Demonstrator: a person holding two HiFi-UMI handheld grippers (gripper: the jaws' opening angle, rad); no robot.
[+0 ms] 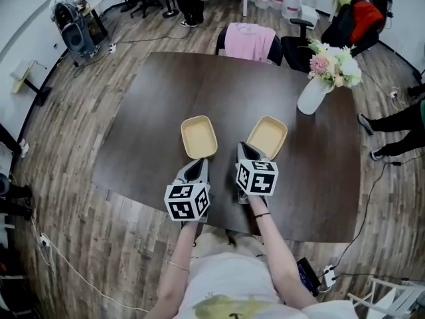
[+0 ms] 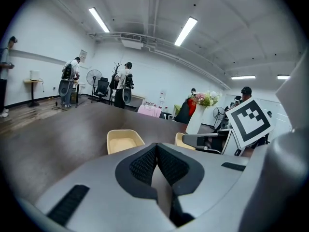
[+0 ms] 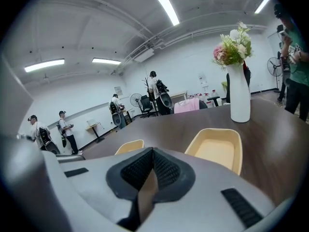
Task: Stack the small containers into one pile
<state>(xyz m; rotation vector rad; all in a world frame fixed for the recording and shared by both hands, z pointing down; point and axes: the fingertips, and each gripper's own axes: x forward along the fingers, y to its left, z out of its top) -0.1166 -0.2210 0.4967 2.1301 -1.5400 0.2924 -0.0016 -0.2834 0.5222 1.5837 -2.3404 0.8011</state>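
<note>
Beige left tray (image 1: 198, 137) and right tray (image 1: 267, 137) are judged light, stiff and thin-walled, best pinched at a rim; left gripper (image 1: 198, 165) and right gripper (image 1: 243, 149) are found closed, empty.

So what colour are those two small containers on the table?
Pale yellow, both the left container and the right container; the head view shows it best.
</note>
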